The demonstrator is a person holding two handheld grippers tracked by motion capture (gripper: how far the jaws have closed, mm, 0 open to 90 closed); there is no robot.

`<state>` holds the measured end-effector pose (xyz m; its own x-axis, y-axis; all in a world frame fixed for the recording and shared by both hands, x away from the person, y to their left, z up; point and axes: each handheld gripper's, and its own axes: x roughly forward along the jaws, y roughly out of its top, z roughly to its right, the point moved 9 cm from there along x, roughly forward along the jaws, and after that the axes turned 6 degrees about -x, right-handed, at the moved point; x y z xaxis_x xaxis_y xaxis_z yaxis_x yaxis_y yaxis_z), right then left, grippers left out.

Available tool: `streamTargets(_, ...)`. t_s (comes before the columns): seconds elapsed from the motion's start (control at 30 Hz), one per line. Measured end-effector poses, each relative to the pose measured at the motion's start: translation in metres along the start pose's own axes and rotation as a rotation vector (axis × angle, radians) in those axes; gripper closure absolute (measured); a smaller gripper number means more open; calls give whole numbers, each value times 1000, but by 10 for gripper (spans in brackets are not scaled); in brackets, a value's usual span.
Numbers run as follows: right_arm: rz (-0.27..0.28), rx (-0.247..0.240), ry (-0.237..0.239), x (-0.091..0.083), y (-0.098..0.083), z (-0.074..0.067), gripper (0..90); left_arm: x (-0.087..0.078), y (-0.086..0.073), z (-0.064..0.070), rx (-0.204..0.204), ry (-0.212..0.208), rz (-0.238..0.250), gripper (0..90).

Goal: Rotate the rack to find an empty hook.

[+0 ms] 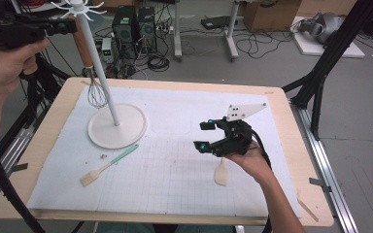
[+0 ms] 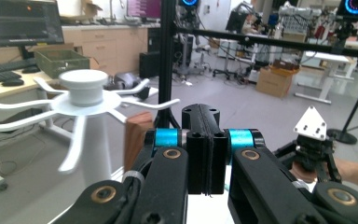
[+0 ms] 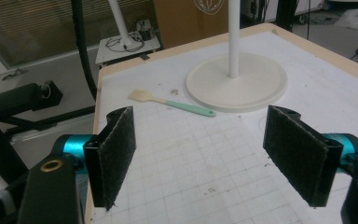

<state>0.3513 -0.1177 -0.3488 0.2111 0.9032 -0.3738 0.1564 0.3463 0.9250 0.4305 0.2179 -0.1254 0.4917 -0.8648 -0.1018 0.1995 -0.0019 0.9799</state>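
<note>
**Wooden-handled whisk hangs on the rack; left fingers clenched beside it, right fingers released**

Wooden in its handle and wire at its lower end, the whisk (image 1: 91, 77) hangs upright from the white hook rack (image 1: 108, 92), close against the pole, its wire loops above the rack's round base at about ten o'clock on the worktop (image 1: 184, 116). The left gripper (image 1: 70, 26) is held high at the rack's crown, level with the hook arms, just beside the top of the whisk handle. In the left gripper view its fingers (image 2: 200, 140) are pressed flat together with nothing visible between them, and the brown handle (image 2: 137, 135) stands just to their left, behind the white hooks. Whether the fingers touch the handle cannot be told.

The right gripper (image 1: 205, 136) rests low over the worktop at about four o'clock, held in the person's right hand (image 1: 252, 160), pointing toward the rack. Its fingers (image 3: 116, 154) stand wide apart, released, holding nothing.

Lying flat on the white mat are a mint-handled spatula (image 1: 109, 165) at about seven o'clock, just in front of the rack's base, and a small wooden spatula (image 1: 221, 172) just beside the right hand.
</note>
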Motion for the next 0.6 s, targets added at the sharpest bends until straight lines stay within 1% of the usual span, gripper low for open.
streamTargets(0.03,1,-6,-4,0,0,1,244,1,0,-1,-3,3,0,889)
streamTargets(0.1,-4,2,0,-1,-1,-1,244,2,0,-3,-7,8,8,889)
streamTargets(0.13,-2,-1,1,-1,-1,0,244,3,1,-3,-10,5,14,889)
streamTargets(0.17,4,-5,-4,-1,0,0,244,4,1,-3,-12,5,14,889)
streamTargets(0.2,1,5,0,-2,-1,0,244,4,0,-3,-7,7,7,889)
streamTargets(0.27,2,1,-4,-2,-1,1,244,5,0,-3,-13,11,9,889)
streamTargets(0.33,4,4,-1,-2,-2,1,244,5,0,-5,-6,25,5,888)
streamTargets(0.53,2,3,1,-1,-3,0,244,-2,3,-7,-10,52,35,888)
streamTargets(0.6,2,4,1,-1,-3,0,244,-4,4,-8,-4,58,32,888)
